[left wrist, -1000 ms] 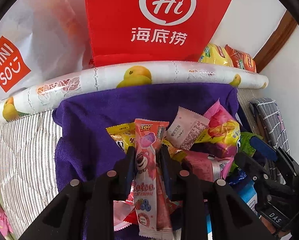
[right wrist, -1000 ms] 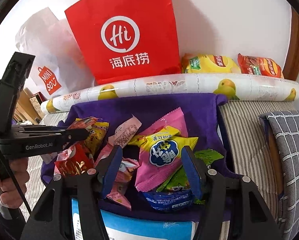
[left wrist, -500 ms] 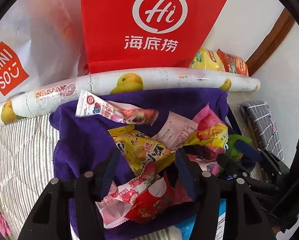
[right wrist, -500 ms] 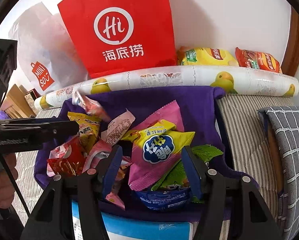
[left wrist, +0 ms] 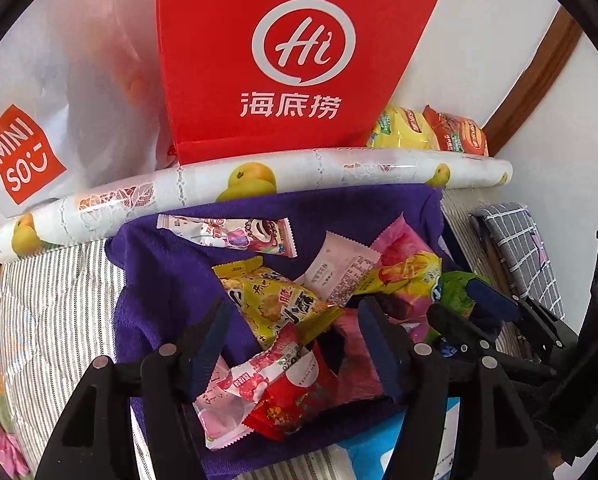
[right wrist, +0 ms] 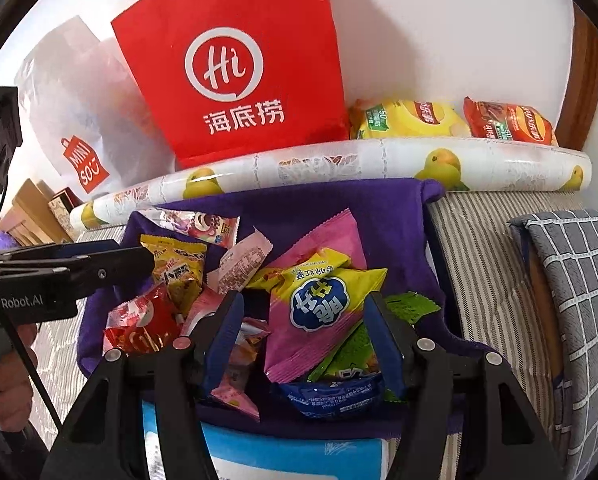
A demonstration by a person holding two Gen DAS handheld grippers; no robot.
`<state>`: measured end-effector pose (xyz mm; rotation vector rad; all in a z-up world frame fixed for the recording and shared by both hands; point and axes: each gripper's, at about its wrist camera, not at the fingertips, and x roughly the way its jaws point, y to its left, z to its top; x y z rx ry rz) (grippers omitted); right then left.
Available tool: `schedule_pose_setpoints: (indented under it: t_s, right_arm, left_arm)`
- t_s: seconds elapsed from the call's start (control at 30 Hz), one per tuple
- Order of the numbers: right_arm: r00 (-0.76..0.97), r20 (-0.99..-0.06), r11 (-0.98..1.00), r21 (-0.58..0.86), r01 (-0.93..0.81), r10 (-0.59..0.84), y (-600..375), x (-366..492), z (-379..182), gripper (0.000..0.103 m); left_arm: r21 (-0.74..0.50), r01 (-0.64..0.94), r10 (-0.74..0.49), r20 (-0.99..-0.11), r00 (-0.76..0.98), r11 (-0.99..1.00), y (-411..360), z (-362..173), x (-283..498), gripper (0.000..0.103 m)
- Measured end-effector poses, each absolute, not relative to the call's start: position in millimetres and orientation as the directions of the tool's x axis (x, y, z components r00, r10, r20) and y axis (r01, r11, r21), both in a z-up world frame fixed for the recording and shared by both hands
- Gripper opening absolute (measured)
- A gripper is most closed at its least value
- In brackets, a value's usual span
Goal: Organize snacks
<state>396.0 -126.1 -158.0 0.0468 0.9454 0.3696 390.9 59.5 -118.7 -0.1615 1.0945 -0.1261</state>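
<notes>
Both tools stand wide and hold nothing — the left gripper (left wrist: 293, 346) hovers over the snack heap (left wrist: 323, 320) on the purple towel (left wrist: 155, 280), the right gripper (right wrist: 305, 338) at its 3 o'clock side. One pink stick packet (left wrist: 235, 234) lies apart at 11 o'clock, perhaps already sorted. The rest remain jumbled, so most of the job seems left.

Snack packets (left wrist: 283, 312) — heaped on purple cloth (left wrist: 155, 280)
</notes>
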Motion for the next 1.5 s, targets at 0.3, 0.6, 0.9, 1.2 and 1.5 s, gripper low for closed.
schedule_pose_setpoints:
  t_s: [0.3,0.6,0.9,1.2,1.5]
  right_arm:
    - [0.546,-0.781,0.95,0.201,-0.239,0.303,-142.4,372.3,-134.5,0.069]
    - [0.589,-0.764,0.964,0.182,-0.193,0.262,-163.8,323.4,-95.0,0.07]
    - [0.634,-0.735,0.97,0.154,-0.189,0.24,-178.0,251.7,-56.6,0.082]
    - [0.721,-0.657,0.976,0.139,-0.17,0.22,-193.0,178.3,-29.2,0.098]
    - [0.75,-0.645,0.988,0.063,-0.138,0.146,-204.8,131.4,-16.8,0.103]
  left_arm:
    - [-0.191,0.037,-0.184,-0.847,0.498,0.981,52.0,-92.4,374.9,0.069]
    - [-0.203,0.051,-0.199,-0.825,0.53,0.978,35.8,-73.5,324.0,0.081]
    - [-0.185,0.046,-0.176,-0.785,0.594,0.982,28.2,-44.2,240.2,0.082]
    - [-0.115,0.012,-0.094,-0.748,0.657,0.993,19.8,-17.0,176.1,0.085]
    - [-0.132,0.031,-0.116,-0.703,0.701,0.991,6.6,-5.0,123.7,0.088]
